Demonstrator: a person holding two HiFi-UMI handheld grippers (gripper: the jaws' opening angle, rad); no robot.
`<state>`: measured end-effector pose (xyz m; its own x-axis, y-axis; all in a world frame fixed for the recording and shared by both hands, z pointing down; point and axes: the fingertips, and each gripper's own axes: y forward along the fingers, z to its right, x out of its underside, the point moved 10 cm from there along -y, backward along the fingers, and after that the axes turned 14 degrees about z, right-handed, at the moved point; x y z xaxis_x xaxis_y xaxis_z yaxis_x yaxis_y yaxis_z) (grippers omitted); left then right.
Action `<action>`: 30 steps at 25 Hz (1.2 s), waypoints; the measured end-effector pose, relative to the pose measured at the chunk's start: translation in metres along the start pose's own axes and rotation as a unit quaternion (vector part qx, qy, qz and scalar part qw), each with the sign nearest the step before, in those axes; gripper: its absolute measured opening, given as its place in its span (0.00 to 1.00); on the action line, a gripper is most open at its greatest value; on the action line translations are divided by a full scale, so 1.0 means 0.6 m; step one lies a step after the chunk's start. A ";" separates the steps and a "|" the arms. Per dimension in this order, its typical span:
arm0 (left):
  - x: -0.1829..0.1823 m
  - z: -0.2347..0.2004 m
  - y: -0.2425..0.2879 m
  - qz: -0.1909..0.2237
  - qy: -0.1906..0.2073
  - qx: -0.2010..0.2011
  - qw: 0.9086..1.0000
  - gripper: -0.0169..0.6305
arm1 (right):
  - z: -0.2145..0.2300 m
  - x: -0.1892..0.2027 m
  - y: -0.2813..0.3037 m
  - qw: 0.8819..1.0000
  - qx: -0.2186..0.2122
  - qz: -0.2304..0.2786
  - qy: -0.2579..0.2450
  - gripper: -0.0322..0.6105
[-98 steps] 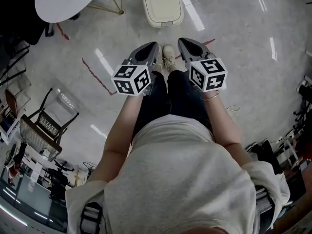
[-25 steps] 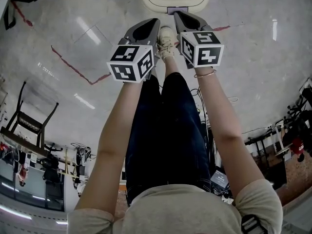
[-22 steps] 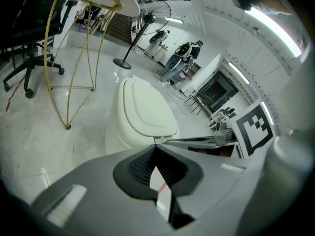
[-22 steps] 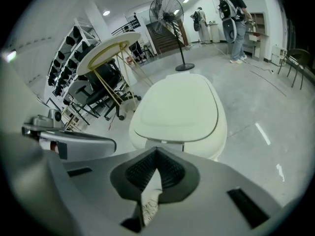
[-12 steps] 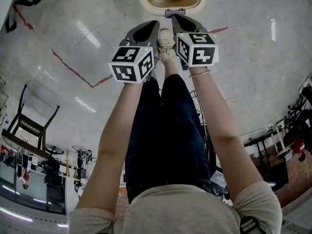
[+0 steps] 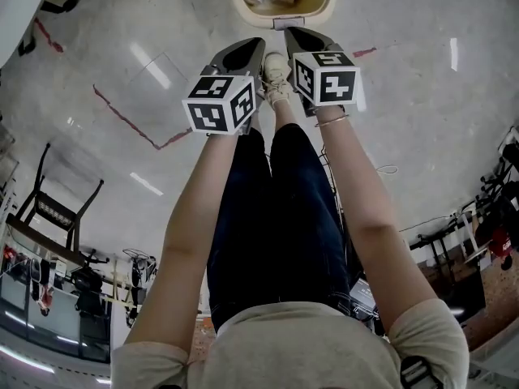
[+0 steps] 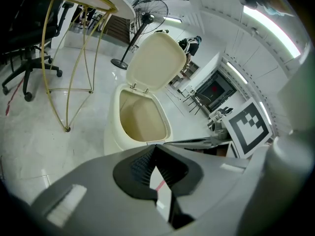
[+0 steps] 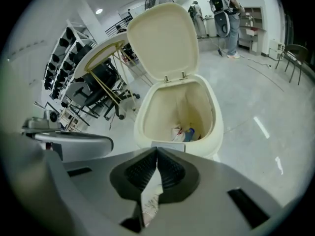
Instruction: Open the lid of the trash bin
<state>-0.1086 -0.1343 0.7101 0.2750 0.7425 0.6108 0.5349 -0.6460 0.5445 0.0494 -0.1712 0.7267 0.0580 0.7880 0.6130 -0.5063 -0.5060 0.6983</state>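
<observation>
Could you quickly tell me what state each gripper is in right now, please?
Left gripper: closed, holding nothing.
Right gripper: closed, holding nothing, pointing at the open trash bin.

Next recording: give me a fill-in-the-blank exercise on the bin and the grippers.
The hinged lid of the cream plastic trash bin stands ___.
The jaws of the left gripper and the right gripper are ___, holding nothing.
Scraps of litter lie ___ the bin.
Missing words: open; shut; inside.
</observation>
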 end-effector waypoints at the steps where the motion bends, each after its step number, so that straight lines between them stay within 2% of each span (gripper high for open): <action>1: -0.004 0.005 -0.003 0.000 0.000 0.002 1.000 0.04 | -0.002 -0.003 -0.007 1.000 0.000 0.001 -0.001 0.06; 8: -0.043 0.051 -0.038 0.000 0.017 0.011 1.000 0.04 | -0.013 -0.032 -0.085 0.999 0.031 0.034 -0.004 0.06; 11: -0.060 0.081 -0.059 -0.013 0.029 0.020 0.999 0.04 | -0.022 -0.054 -0.123 0.998 0.037 0.044 -0.005 0.06; 20: -0.130 0.175 -0.139 0.002 0.048 0.038 0.998 0.04 | -0.074 -0.120 -0.222 0.998 0.007 0.069 0.010 0.06; 24: -0.170 0.212 -0.172 0.026 0.046 0.037 0.998 0.04 | -0.098 -0.152 -0.268 0.993 -0.007 0.113 0.009 0.06; 30: -0.217 0.254 -0.220 0.057 0.056 0.044 0.996 0.04 | -0.132 -0.208 -0.343 0.988 -0.014 0.152 -0.004 0.06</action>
<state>-0.0932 -0.1189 0.4713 0.2497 0.6370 0.7293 0.5746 -0.7037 0.4179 0.0782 -0.1377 0.4772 -0.0941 0.5983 0.7957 -0.5243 -0.7093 0.4712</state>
